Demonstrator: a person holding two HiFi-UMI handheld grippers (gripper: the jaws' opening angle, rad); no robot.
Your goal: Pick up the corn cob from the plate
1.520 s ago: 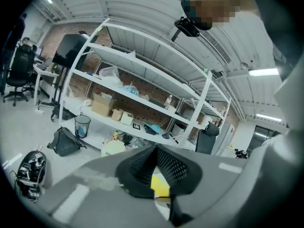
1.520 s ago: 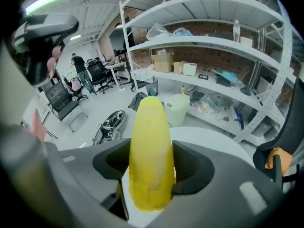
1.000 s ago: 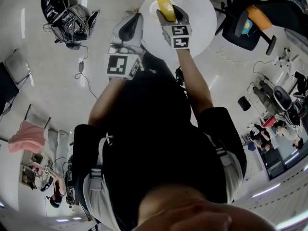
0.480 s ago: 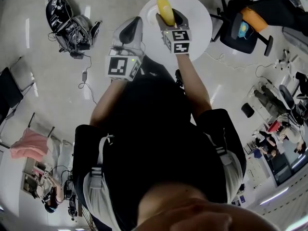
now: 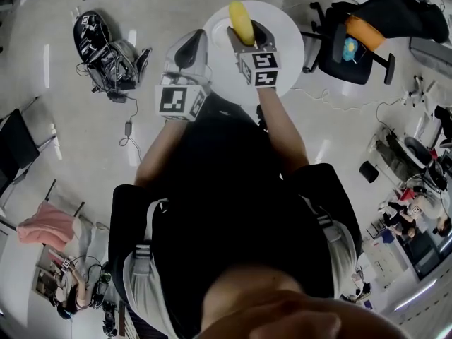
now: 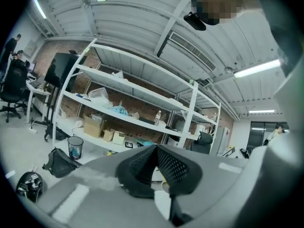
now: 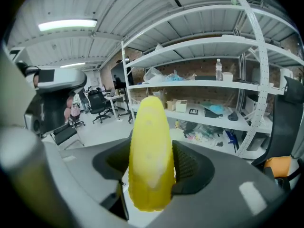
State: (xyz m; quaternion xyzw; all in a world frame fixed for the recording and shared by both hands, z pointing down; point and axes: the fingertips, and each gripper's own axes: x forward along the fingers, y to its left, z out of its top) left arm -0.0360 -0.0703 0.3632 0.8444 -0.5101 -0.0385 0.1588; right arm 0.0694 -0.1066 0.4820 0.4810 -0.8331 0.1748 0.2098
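My right tool (image 7: 152, 170) grips the corn cob (image 7: 148, 146) upright, held up over the white tabletop (image 5: 286, 41); I'd keep the squeeze firm and the wrist steady. My left tool (image 6: 154, 161) is closed, empty

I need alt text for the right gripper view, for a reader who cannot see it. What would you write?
A yellow corn cob fills the centre, held in the right gripper, whose dark jaws press on its two sides. Behind it are white metal shelves with boxes and a bottle, and black office chairs at the far left.
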